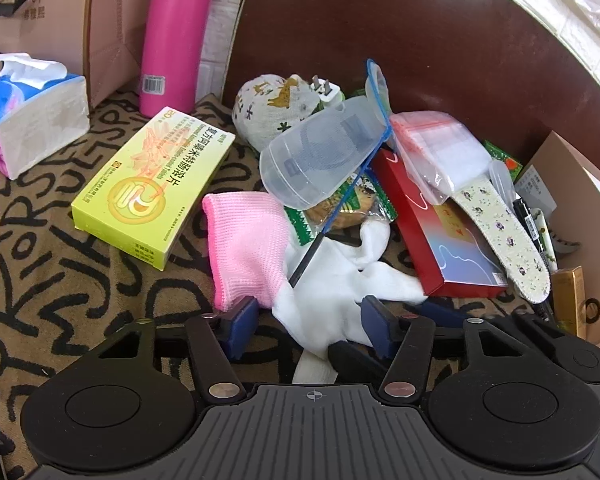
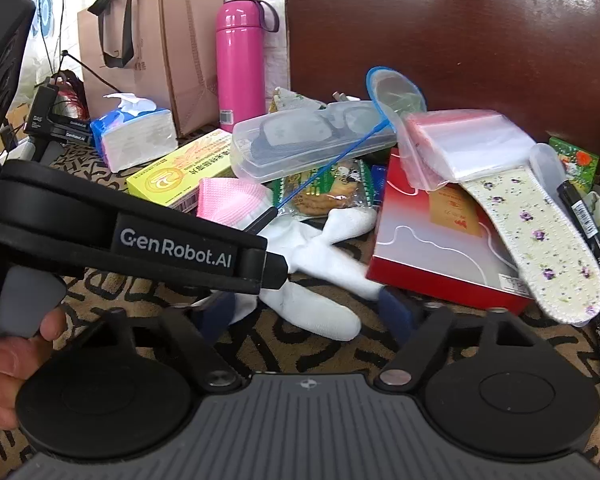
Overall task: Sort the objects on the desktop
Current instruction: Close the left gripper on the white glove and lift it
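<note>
Two white socks (image 1: 336,292) are lying tangled at the near edge of the clutter, on the patterned cloth (image 1: 60,264), long axis running toward the pile. Left gripper (image 1: 310,322) is nearer — jaws apart, straddling the fabric. Right gripper (image 2: 306,312), also spread, is hovering just behind — not clamping anything.

We hold our left gripper (image 1: 310,320) low over the patterned cloth, jaws spread wide, blue pads (image 1: 244,312) apart with white fabric lying between them, not clamped. Our right gripper (image 2: 304,312) sits level just above the cloth, its jaws also spread. In the right wrist view the left gripper's black body crosses from the left edge toward the middle, and our left hand (image 2: 8,364) wraps its grey handle at the lower left, fingertips curled.
</note>
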A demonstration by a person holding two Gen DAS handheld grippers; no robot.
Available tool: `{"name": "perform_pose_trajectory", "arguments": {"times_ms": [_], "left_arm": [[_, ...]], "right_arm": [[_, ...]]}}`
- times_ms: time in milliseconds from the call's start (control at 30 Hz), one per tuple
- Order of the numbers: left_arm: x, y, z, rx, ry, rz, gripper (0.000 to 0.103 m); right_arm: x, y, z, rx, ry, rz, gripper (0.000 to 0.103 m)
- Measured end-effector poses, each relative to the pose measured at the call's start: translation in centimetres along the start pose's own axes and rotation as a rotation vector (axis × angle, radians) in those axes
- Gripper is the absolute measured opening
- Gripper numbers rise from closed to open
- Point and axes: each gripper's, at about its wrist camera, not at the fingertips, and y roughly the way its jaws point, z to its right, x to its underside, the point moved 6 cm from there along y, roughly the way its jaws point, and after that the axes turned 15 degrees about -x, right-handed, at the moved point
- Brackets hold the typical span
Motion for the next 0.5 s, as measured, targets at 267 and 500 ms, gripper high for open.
{"name": "perform_pose_trajectory", "arguments": {"times_ms": [267, 500], "left_arm": [[0.1, -0.1, -0.4, -0.024, 0.0, -0.005, 0.055], [0.3, -0.3, -0.3, -0.014, 0.007, -0.025, 0.038]], "right_arm": [[-0.1, 0.2, -1.1, -0.039, -0.028, -0.018, 0.039], [0.0, 0.2, -1.9, -0.054, -0.037, -0.036, 0.018]]}}
